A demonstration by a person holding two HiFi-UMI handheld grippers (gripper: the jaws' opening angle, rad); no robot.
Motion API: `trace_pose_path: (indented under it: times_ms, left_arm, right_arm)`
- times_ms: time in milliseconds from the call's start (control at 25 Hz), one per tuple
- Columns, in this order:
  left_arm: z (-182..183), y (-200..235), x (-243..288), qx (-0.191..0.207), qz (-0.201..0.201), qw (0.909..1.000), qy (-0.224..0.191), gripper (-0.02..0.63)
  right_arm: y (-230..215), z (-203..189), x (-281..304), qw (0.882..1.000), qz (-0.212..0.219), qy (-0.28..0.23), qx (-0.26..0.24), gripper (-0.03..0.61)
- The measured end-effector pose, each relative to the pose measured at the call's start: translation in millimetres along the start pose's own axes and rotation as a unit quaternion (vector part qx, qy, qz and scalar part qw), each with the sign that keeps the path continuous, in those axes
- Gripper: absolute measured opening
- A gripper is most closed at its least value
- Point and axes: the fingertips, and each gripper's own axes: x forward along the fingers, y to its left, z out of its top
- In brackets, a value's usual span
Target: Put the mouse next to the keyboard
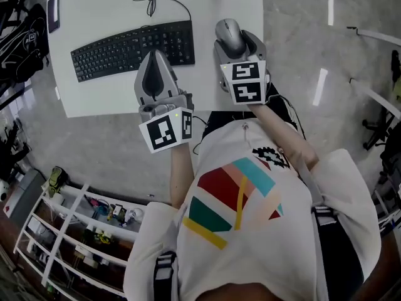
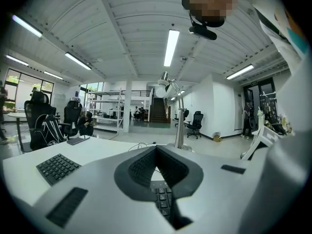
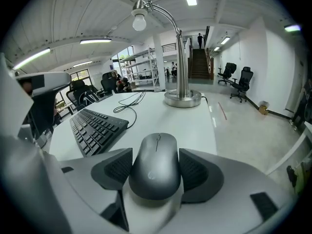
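Right gripper view: the mouse [image 3: 156, 165] sits between the two jaws, which press its left and right flanks, so the right gripper [image 1: 237, 47] is clamped on it. The mouse is just to the right of the keyboard [image 3: 95, 128], over the white table [image 1: 100, 99]. No view settles whether its underside is touching the tabletop.

Left gripper [image 2: 156, 150]: jaws together, nothing between them, hanging over the keyboard's near edge.

Probable failure modes:

1. Drop on release. If the mouse is still clear of the table, opening the jaws would let it fall and bounce or skid. Confirm contact first.
2. Slip in the grip. The shell looks smooth and rounded, so tilting the gripper could let it slide forward out of the pads.
3. Edge loss. In the head view the table's right edge lies near the mouse, so drift to the right risks a fall to the floor.
4. Keyboard disturbance. A lowered left gripper could press keys or shove the keyboard.
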Motion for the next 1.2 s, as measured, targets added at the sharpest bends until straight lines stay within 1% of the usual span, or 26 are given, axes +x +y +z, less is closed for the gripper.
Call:
trace_pose_path:
  times_ms: [200, 400, 680, 800, 920, 1080, 1120, 1200]
  left_arm:
    - [1.9, -2.6, 5.4, 0.001, -0.001, 1.0000, -0.001, 0.043]
    - [4.5, -6.1, 7.6, 0.003, -0.003, 1.0000, -0.005, 0.044]
    - [2.4, -9.5, 7.6, 0.004, -0.002, 1.0000, -0.004, 0.044]
    - [1.8, -10.7, 5.2, 0.003, 0.004, 1.0000, -0.007, 0.043]
    - [8.9, -7.6, 5.3, -0.002, 0.016, 0.9997, -0.017, 0.043]
    - [21.5, -5.1, 2.0, -0.008, 0.033, 0.9987, -0.038, 0.043]
    - [25.7, -5.7, 0.8, -0.010, 0.036, 0.9983, -0.044, 0.043]
    - [38.0, -7.1, 0.6, -0.014, 0.043, 0.9972, -0.059, 0.043]
  right_arm:
    - [-2.7, -7.3, 2.4, 0.999, 0.017, 0.014, 0.025, 0.282]
    - [-0.4, -6.0, 2.2, 0.999, 0.029, 0.013, 0.006, 0.282]
    - [-0.4, -6.9, 4.3, 0.999, 0.047, 0.023, 0.006, 0.284]
    - [-4.2, -4.2, 0.8, 0.998, 0.054, 0.022, 0.005, 0.284]
    - [-9.1, 15.0, -10.0, 0.998, 0.062, 0.005, -0.001, 0.284]
    - [-20.6, 56.8, -27.1, 0.996, 0.081, -0.038, 0.011, 0.282]
    - [-23.8, 69.0, -31.8, 0.995, 0.090, -0.051, 0.018, 0.282]
    - [-25.2, 94.3, -41.4, 0.989, 0.127, -0.070, 0.040, 0.282]
